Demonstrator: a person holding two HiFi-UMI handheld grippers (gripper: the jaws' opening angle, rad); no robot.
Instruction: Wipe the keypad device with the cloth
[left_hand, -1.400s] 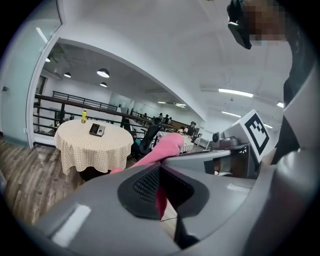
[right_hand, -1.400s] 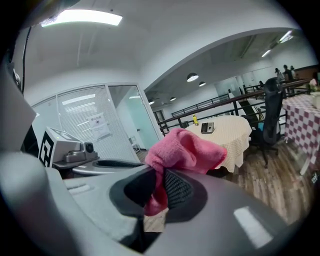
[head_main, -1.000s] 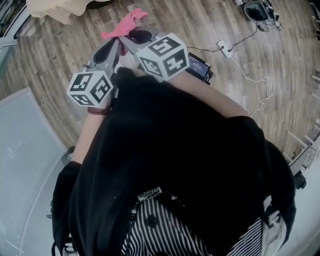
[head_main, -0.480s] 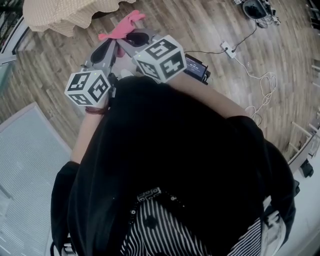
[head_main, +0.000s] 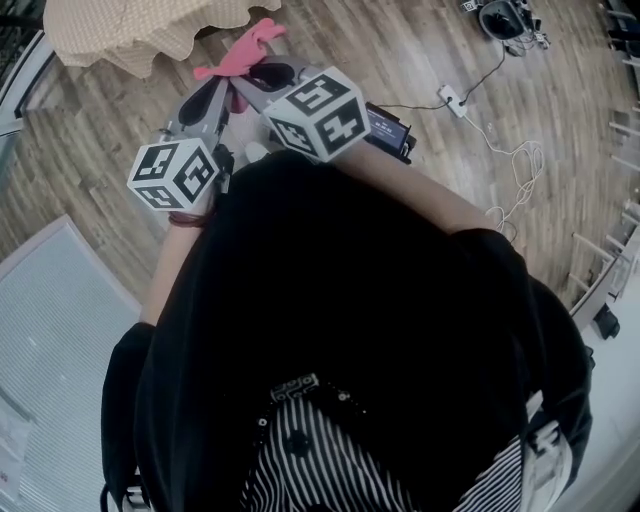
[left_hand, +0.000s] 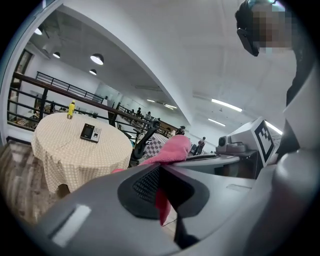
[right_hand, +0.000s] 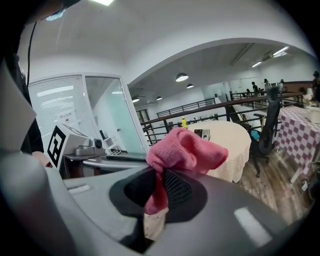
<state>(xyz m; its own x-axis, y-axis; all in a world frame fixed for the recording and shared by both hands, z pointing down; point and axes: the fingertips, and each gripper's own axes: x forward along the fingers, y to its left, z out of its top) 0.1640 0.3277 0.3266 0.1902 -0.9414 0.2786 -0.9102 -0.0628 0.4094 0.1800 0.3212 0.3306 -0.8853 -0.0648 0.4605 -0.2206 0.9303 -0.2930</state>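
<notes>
Keypad device (left_hand: 90, 132) sits at ten o'clock on the cream-draped surface (left_hand: 75, 155), which has crept further into the head view, so the approach looks under way. Both the left hand-held gripper (left_hand: 162, 175) and the right hand-held gripper (right_hand: 160, 182) pinch the pink cloth (right_hand: 185, 150).

place: large open-plan indoor hall, office/lab type
floor: brown wood-plank floor (head_main: 420, 50), white power strip (head_main: 447, 97) with loose cable on it
ceiling: white arched ceiling (left_hand: 165, 55), round recessed lamps (left_hand: 97, 59)
furniture: round table under cream checked cloth (left_hand: 75, 147), black swivel office chair (right_hand: 270, 122), table under purple-white checked cloth (right_hand: 300, 122)
bounds: black metal railing (left_hand: 55, 87), glass partition wall with white blinds (right_hand: 100, 115)
</notes>
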